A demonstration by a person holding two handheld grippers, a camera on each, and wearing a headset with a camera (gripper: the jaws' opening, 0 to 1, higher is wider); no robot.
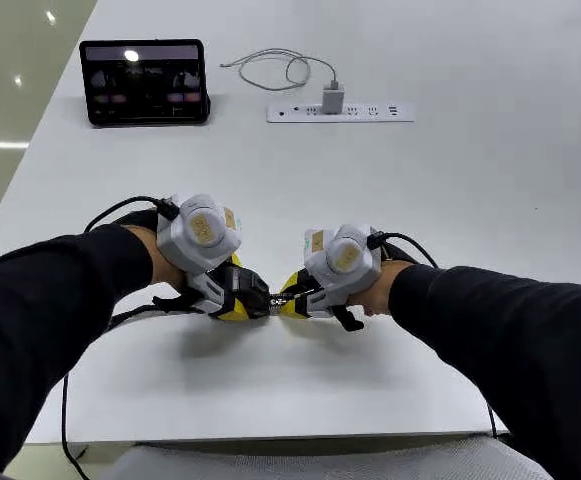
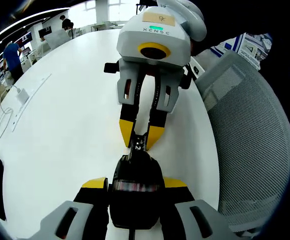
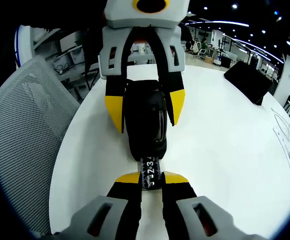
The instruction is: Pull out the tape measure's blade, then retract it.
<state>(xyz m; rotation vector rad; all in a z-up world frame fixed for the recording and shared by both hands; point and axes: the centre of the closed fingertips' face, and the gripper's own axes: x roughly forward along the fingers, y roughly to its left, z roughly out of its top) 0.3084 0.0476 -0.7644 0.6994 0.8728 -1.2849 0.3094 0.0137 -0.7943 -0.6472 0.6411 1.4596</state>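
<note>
Near the front edge of the white workbench (image 1: pixel 450 180), the left gripper (image 1: pixel 240 292) is clamping the black tape measure case (image 2: pixel 136 197). The right gripper (image 1: pixel 292 296) is pinching its short numbered blade (image 3: pixel 148 169), which is running sideways, pointing rightward along that edge.

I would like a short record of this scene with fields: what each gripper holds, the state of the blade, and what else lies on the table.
left gripper: shut on the tape measure case
right gripper: shut on the blade
blade state: only a short length out, between the two grippers
table: white; tablet and power strip with a charger at the far side
</note>
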